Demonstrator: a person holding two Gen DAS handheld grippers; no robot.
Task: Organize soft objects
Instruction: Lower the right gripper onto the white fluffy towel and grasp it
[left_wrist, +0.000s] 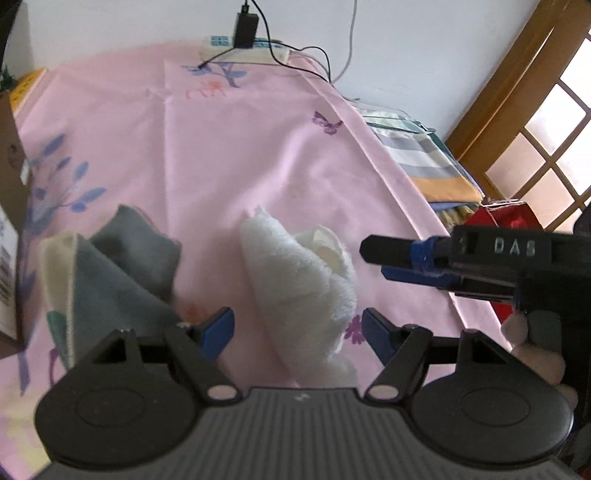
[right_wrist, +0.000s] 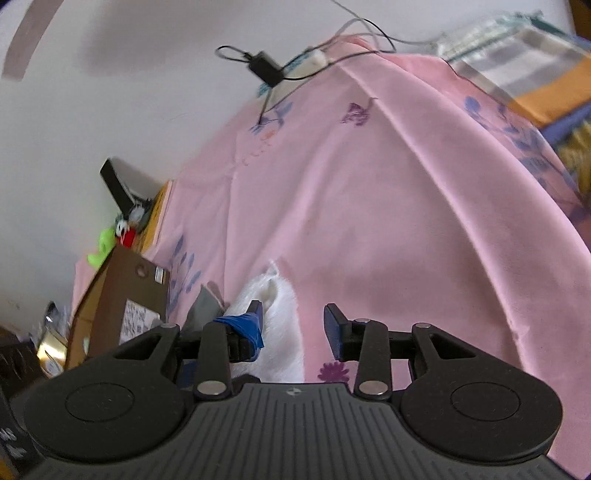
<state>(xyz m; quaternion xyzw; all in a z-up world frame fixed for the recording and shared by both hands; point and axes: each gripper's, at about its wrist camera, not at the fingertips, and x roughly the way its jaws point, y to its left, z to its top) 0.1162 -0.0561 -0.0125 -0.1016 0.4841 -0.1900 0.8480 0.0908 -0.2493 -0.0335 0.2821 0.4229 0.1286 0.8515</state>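
Observation:
A crumpled white towel (left_wrist: 303, 280) lies on the pink flowered sheet (left_wrist: 258, 147). To its left lies a rumpled grey cloth (left_wrist: 122, 266) with a cream edge. My left gripper (left_wrist: 297, 326) hangs just above the near end of the white towel, jaws wide open around it without touching. My right gripper (left_wrist: 384, 262) comes in from the right, level with the towel and a little apart from it. In the right wrist view the right gripper (right_wrist: 293, 321) stands open, with the white towel (right_wrist: 273, 325) beside its left finger and pink sheet showing in the gap.
A brown cardboard box (right_wrist: 122, 306) stands at the sheet's left edge. A black charger (left_wrist: 243, 26) with cables lies at the far end by the wall. Folded striped bedding (left_wrist: 424, 155) and a red object (left_wrist: 506, 218) sit to the right, near a wooden door (left_wrist: 535, 110).

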